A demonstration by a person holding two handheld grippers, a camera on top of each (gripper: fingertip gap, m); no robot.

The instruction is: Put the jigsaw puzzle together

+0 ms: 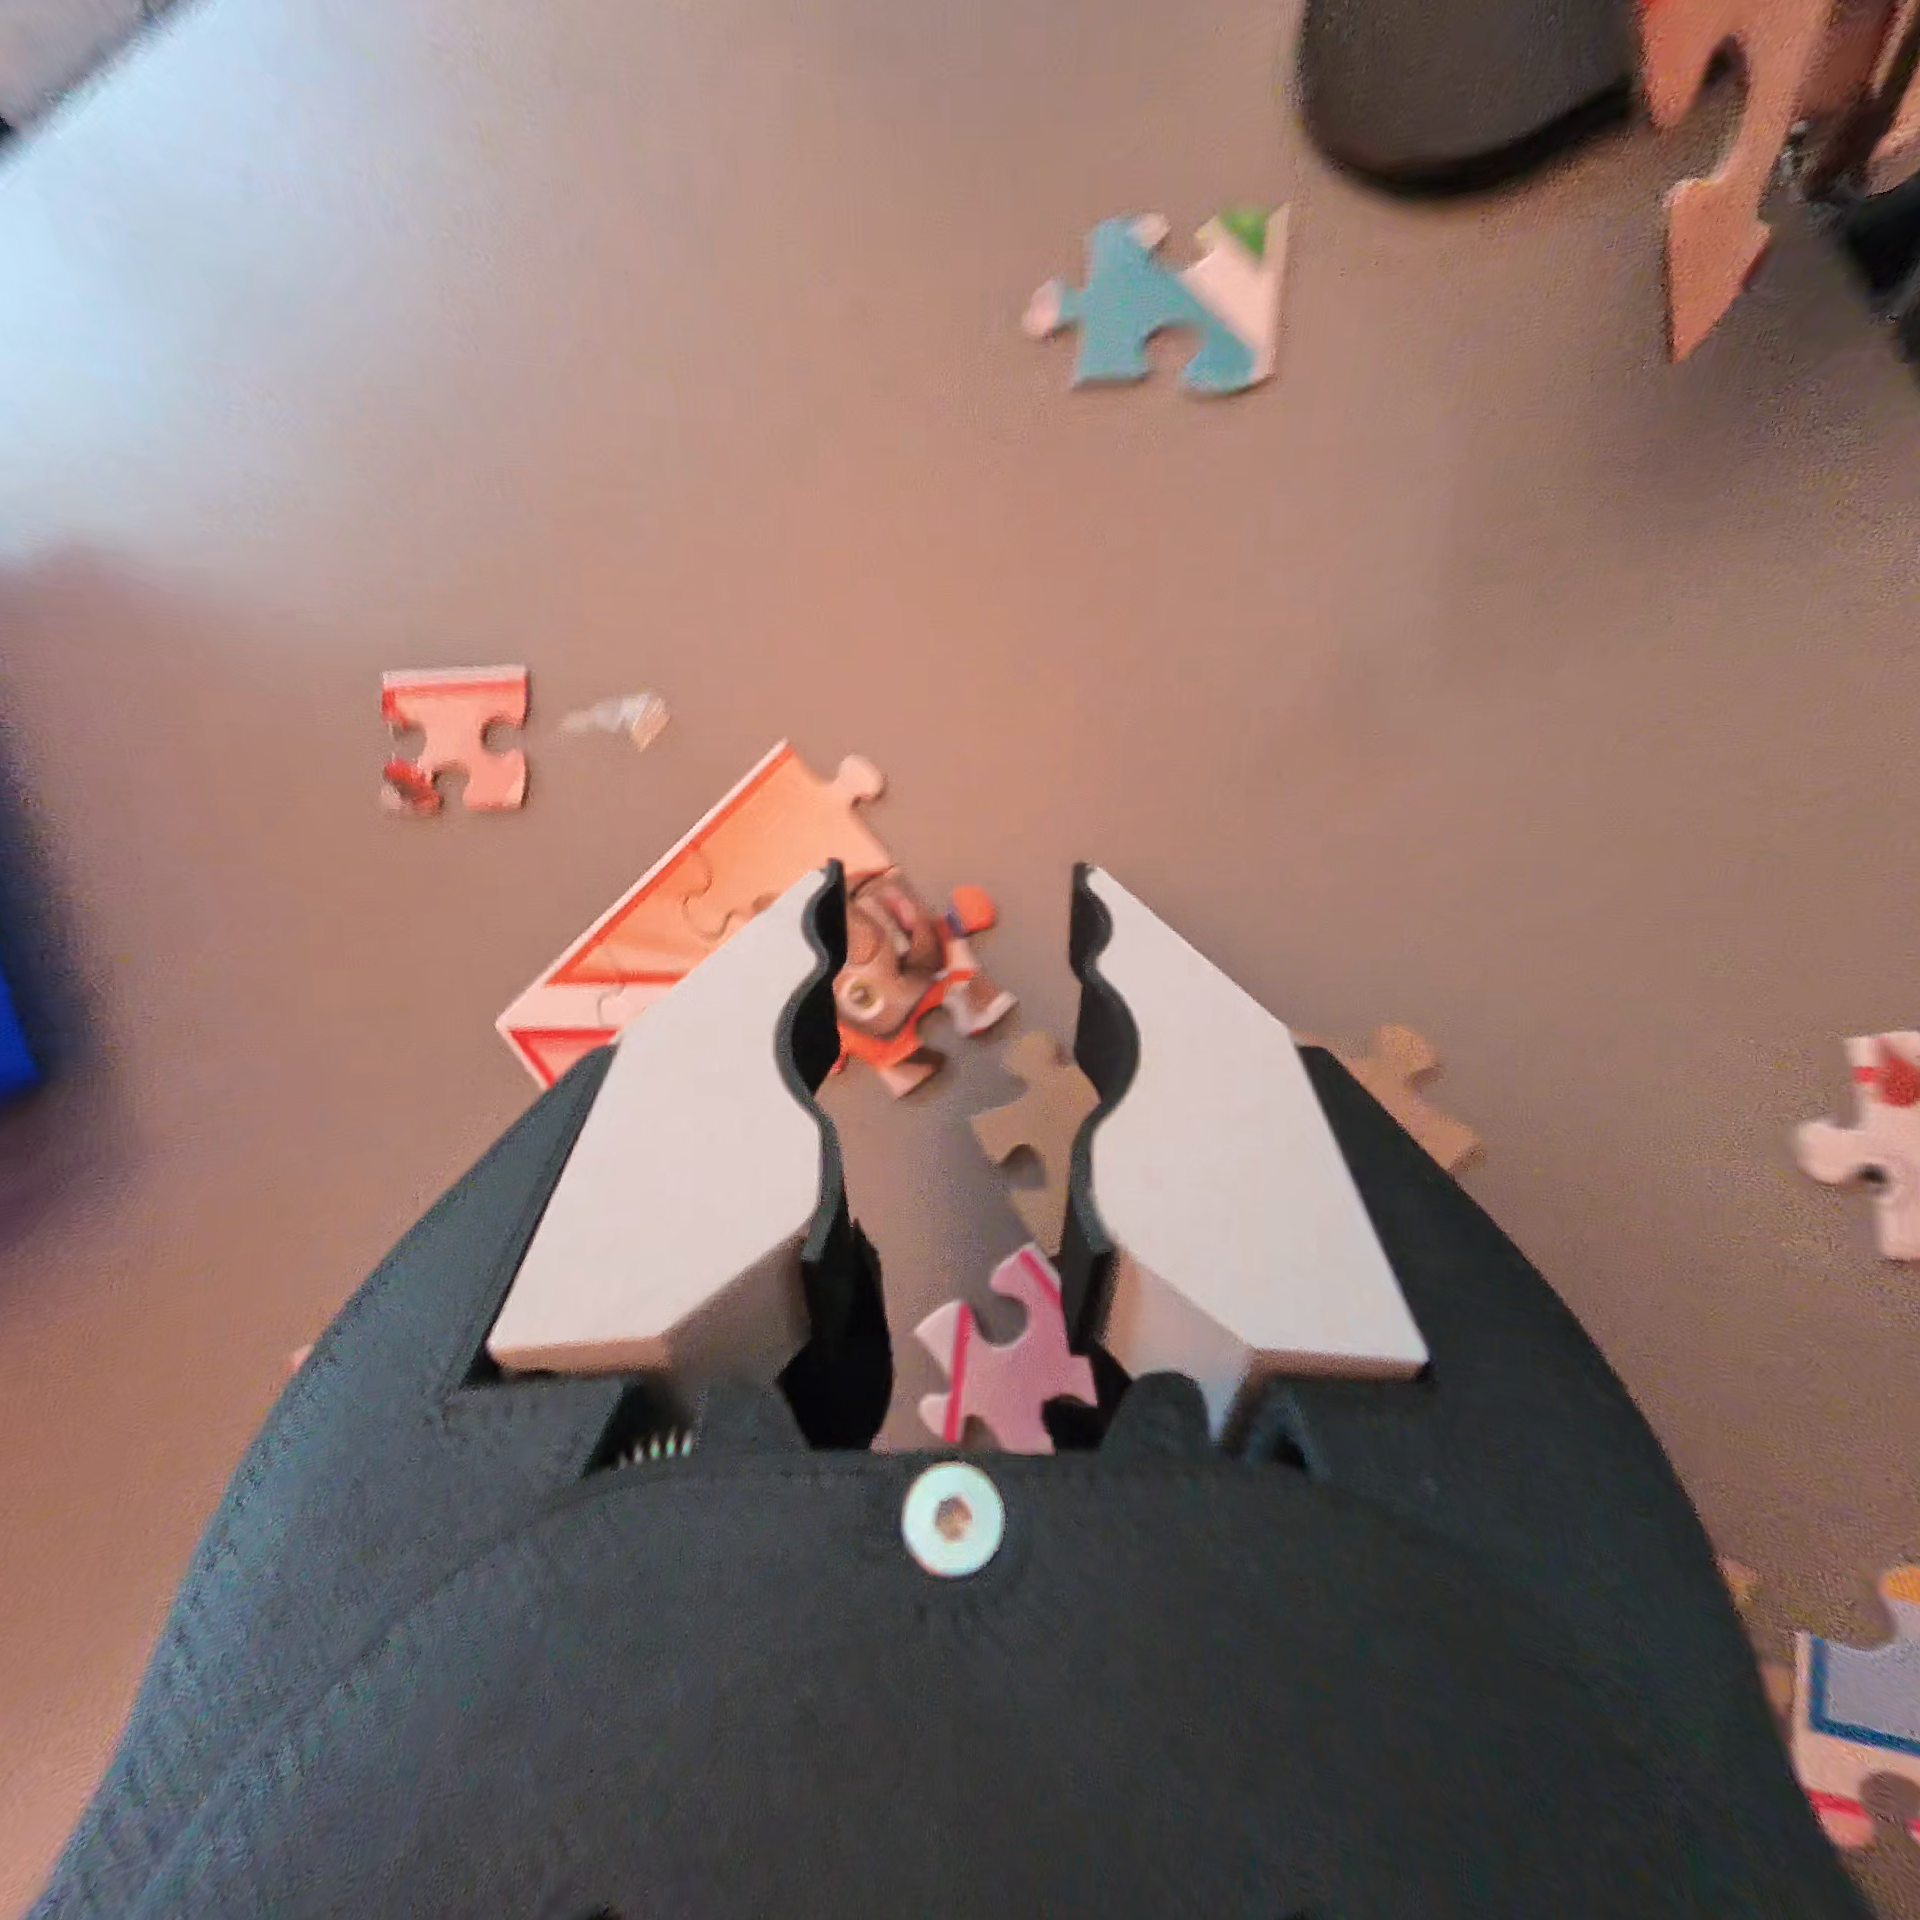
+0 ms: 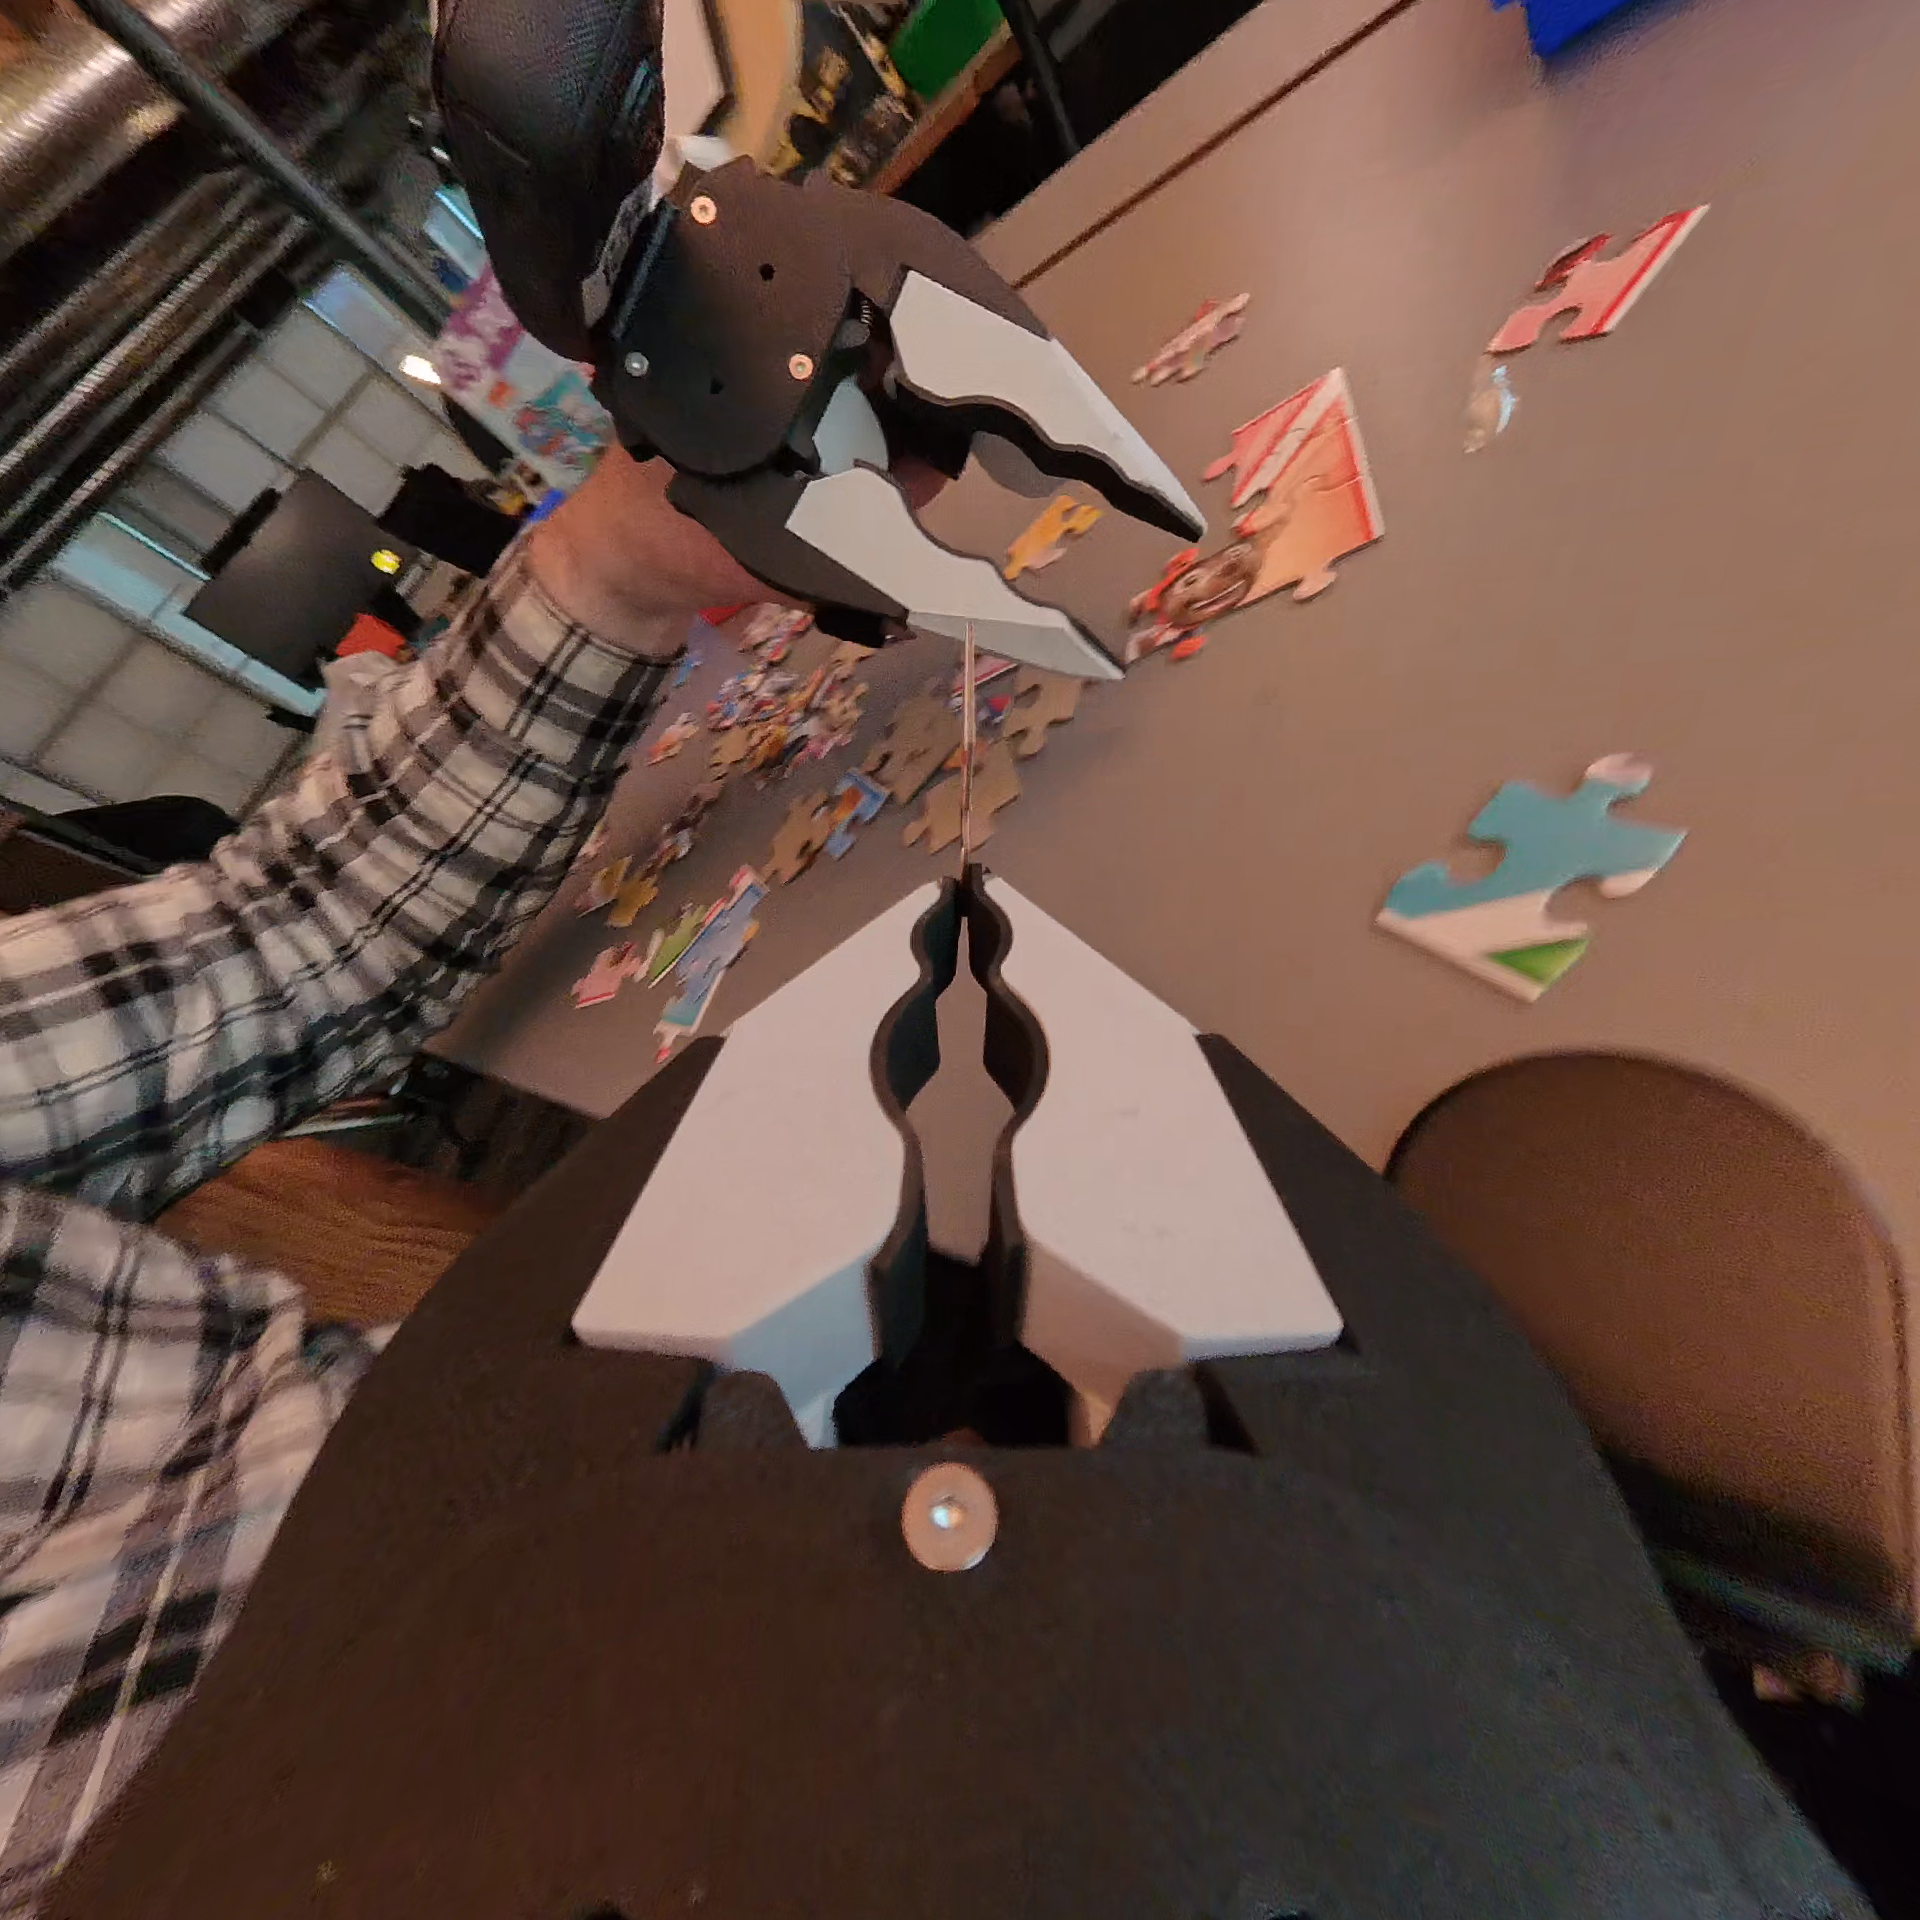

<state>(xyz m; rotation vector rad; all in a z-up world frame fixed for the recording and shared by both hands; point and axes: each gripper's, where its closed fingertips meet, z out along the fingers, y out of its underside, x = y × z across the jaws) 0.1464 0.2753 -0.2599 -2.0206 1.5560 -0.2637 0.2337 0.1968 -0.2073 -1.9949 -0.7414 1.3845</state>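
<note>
Above the table (image 2: 1351,208), left gripper (image 1: 954,883) jaws gape empty; right gripper (image 2: 964,883) pinches a puzzle piece (image 2: 967,748) edge-on

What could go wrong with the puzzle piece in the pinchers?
1. The right gripper pinches its piece only by one thin edge at the very tips, so it might twist or slip out.
2. The open left gripper hangs just above the joined orange pieces and could bump them apart.
</note>
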